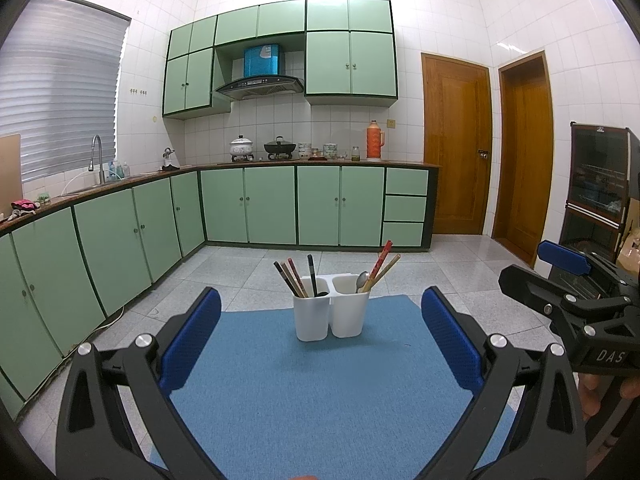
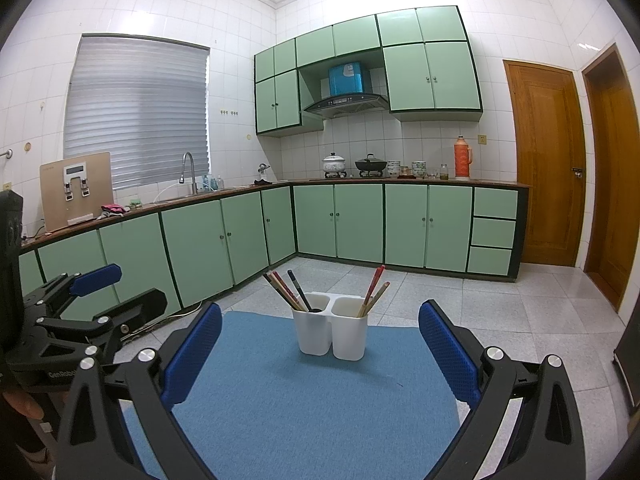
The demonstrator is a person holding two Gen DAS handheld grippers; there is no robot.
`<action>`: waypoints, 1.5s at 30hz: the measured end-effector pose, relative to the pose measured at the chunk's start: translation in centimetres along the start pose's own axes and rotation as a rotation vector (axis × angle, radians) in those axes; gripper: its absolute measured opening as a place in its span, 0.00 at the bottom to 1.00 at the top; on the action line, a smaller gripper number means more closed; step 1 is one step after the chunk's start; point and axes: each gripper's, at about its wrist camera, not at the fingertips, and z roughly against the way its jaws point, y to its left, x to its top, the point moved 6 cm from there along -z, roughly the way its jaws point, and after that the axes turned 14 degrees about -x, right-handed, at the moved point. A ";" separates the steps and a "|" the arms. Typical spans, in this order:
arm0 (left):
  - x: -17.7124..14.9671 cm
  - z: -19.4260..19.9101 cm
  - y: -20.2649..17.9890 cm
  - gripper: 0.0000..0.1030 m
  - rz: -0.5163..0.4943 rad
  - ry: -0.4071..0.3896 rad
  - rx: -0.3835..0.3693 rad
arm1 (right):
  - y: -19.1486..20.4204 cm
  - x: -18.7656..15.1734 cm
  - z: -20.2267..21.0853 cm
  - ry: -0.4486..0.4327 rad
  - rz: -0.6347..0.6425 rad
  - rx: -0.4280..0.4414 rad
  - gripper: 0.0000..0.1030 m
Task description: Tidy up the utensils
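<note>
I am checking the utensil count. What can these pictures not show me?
- Lower ends of the chopsticks: both views, hidden inside the white plastic two-cup holder.
- Metal spoon: absent from right wrist view.
- Small jars on the far counter: too small.

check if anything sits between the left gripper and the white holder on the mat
Nothing visible does. The left gripper is open and empty, facing the holder, with only bare blue mat between them. The right gripper, also open, is off to the side.
</note>
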 end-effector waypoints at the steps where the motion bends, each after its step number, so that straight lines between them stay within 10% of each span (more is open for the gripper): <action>1: 0.0 0.0 0.0 0.94 0.000 0.000 0.000 | 0.0 0.0 0.0 0.000 0.000 0.000 0.94; 45: -0.8 -0.1 0.8 0.94 0.011 0.004 0.000 | 0.0 0.0 0.0 0.002 0.000 0.000 0.94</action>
